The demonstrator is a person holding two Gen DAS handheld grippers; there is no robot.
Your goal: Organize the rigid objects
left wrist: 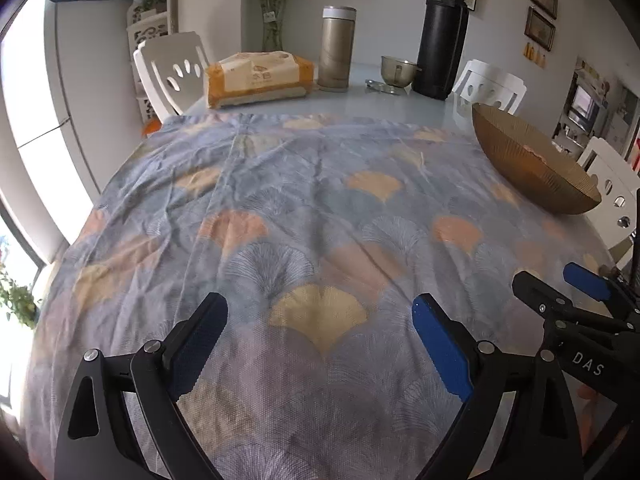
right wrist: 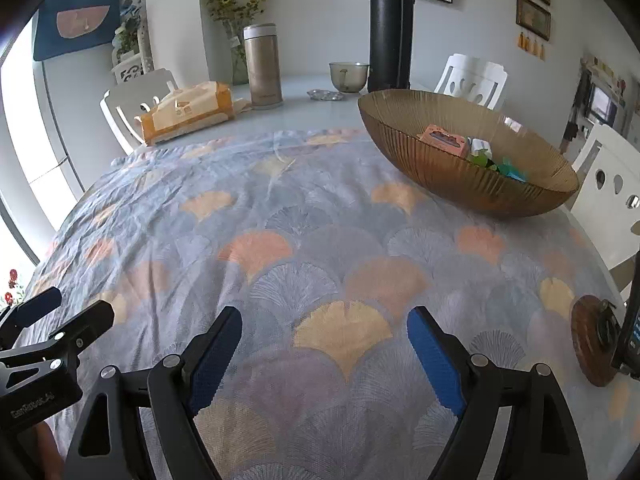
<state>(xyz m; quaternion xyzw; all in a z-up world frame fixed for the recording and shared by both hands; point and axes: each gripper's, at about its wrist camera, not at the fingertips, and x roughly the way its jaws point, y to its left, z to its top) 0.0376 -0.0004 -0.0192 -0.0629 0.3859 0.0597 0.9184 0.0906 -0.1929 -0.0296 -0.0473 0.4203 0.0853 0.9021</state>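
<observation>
A ribbed amber glass bowl [right wrist: 472,168] sits at the right side of the table; it holds a pink box [right wrist: 444,139] and several small green, white and blue items [right wrist: 492,160]. The bowl also shows in the left wrist view [left wrist: 528,164]. My left gripper [left wrist: 320,312] is open and empty above the patterned cloth [left wrist: 280,220]. My right gripper [right wrist: 324,320] is open and empty above the same cloth [right wrist: 280,240]. The right gripper shows at the right of the left wrist view [left wrist: 560,280], and the left gripper at the left of the right wrist view [right wrist: 68,308].
At the table's far end stand a tissue pack [right wrist: 188,114], a beige flask [right wrist: 262,66], a tall black thermos [right wrist: 391,28], a small metal cup [right wrist: 348,76] and a lid [right wrist: 326,95]. A round wooden object [right wrist: 592,344] lies near right. White chairs [right wrist: 472,76] surround the table.
</observation>
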